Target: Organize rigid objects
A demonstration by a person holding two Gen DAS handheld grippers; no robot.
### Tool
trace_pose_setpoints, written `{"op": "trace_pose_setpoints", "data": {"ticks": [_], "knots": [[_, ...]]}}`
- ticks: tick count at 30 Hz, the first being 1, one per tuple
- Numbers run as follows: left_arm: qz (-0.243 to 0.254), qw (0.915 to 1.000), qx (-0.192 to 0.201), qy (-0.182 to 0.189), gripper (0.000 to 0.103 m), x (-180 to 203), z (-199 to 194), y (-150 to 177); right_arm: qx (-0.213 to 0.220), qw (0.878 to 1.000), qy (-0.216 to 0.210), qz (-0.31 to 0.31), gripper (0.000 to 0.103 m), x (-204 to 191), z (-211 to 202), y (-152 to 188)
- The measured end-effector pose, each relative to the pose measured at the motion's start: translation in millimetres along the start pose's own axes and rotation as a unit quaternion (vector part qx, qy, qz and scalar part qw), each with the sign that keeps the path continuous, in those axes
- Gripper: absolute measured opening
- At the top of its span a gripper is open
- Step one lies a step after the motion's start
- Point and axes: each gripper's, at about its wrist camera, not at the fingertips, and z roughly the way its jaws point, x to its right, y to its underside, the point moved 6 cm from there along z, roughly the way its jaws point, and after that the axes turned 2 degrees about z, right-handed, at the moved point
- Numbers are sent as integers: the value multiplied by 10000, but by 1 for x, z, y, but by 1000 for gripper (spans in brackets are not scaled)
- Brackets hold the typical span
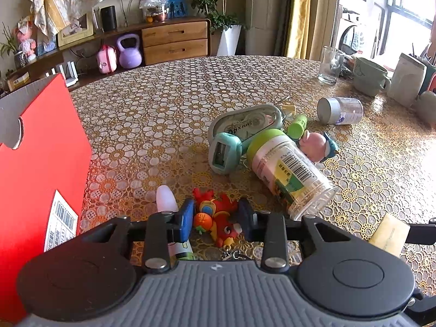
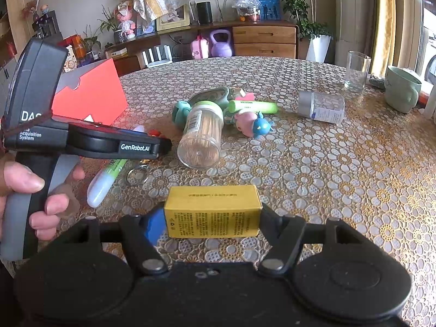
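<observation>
Two grippers were busy on the table (image 1: pixel 169 92). By the red box (image 1: pixel 41 147), the left gripper (image 1: pixel 215 219) had narrowed around a red toy keychain (image 1: pixel 218 218) (pad contact unclear). Right of it, the right gripper (image 2: pixel 212 218) clamped a yellow box (image 2: pixel 214 212), just above the tablecloth.

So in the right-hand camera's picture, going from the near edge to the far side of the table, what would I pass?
Yellow box held in the right gripper → toothpick jar → pink pig toy → green marker → drinking glass.
</observation>
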Motion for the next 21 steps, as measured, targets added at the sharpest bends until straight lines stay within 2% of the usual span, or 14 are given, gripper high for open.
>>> {"op": "trace_pose_setpoints", "data": {"ticks": [3, 8, 21], "knots": [[-44, 10000, -22, -70, 33, -2, -4, 0, 41, 9999, 105, -47, 68, 0, -2, -2], [-56, 10000, 37, 59, 33, 1, -23, -2, 119, 9998, 106, -145, 68, -3, -13, -5], [-65, 9994, 281, 213, 33, -5, -102, -14, 339, 9981, -83, -509, 68, -33, -68, -35]]}}
